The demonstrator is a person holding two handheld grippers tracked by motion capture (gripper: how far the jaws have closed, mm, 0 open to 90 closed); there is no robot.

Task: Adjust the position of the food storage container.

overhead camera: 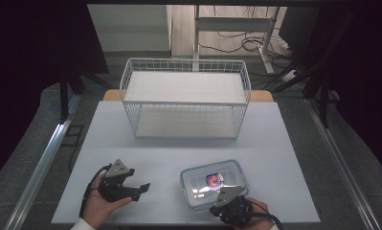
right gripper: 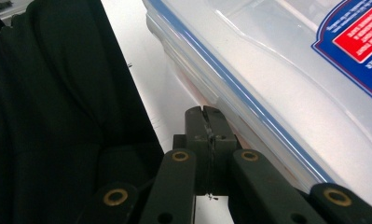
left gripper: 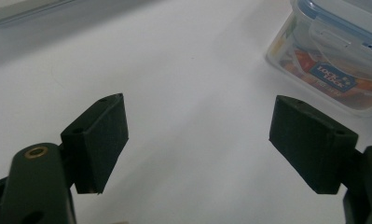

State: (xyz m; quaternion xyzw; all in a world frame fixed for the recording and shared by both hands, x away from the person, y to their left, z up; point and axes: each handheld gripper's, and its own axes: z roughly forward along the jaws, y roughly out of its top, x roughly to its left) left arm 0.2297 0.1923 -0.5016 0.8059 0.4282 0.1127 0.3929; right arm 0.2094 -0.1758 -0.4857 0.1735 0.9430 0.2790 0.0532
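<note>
Clear rectangular plastic food container with blue-rimmed lid [overhead camera: 214, 184]: on white worktop [overhead camera: 284, 158], near edge, long axis crosswise. Right gripper [overhead camera: 230, 201], jaws pressed together, at its near side. Left gripper [overhead camera: 140, 188], jaws spread, beside it, pointing toward it.

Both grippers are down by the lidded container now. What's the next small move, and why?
Probably open the right gripper first. Its jaws are pressed together at the near edge of the plastic container, gripping nothing, so it cannot take the box as it is. The left gripper is already open and aimed at the container's side, with bare table between them.
</note>
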